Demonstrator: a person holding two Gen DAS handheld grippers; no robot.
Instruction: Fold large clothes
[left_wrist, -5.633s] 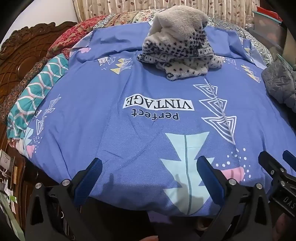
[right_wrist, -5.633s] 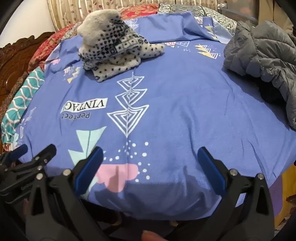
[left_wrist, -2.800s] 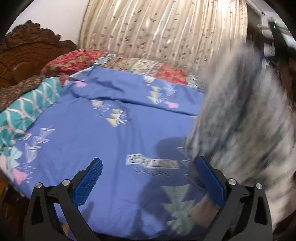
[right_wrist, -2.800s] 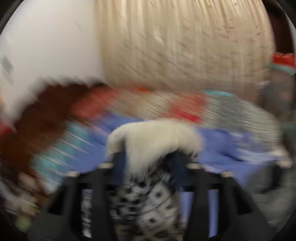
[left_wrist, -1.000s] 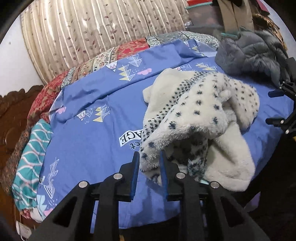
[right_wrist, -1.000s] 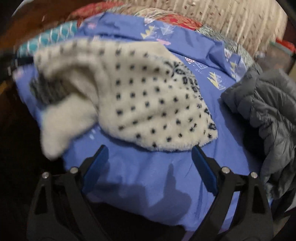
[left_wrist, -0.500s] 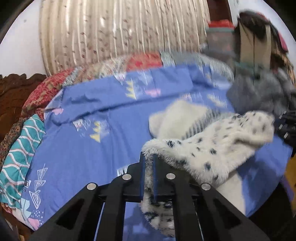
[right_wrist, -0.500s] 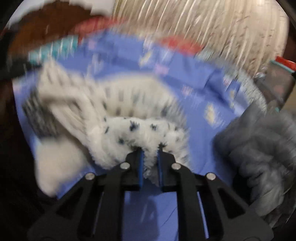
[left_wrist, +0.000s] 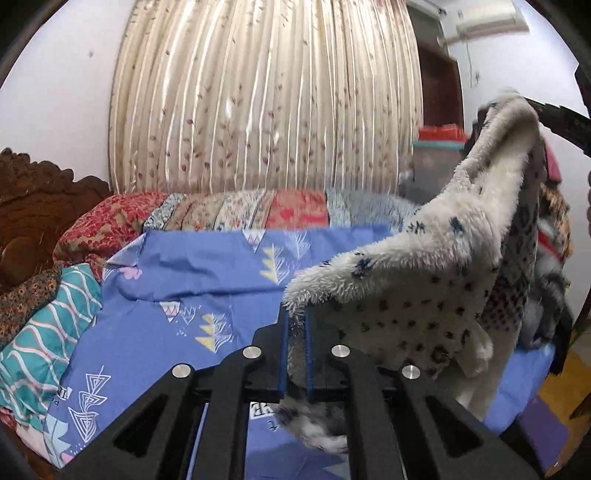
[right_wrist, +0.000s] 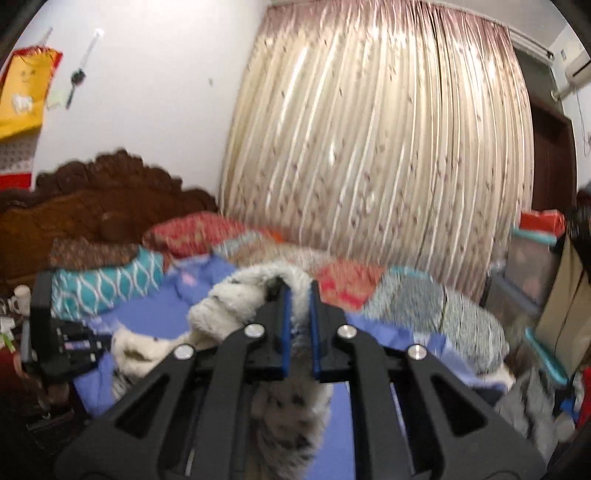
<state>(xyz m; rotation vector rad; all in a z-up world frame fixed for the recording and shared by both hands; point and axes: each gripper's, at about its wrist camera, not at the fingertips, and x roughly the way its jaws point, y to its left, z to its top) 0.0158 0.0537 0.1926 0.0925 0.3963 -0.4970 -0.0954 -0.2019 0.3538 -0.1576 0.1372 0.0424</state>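
A white fleece garment with dark spots hangs in the air above the blue bedspread. My left gripper is shut on one fluffy edge of it. The garment stretches up to the right, where its other end is held high by the right gripper. In the right wrist view my right gripper is shut on the fluffy edge of the fleece garment, which droops below the jaws. The left gripper shows at the far left there.
The bed has a carved wooden headboard, red and teal patterned pillows and a patchwork quilt at the far side. A striped curtain hangs behind. Storage boxes and a grey jacket stand at the right.
Both grippers have risen with the fleece garment, lifting it off the bed. Earlier it lay in a heap; now it hangs stretched between the two grippers.
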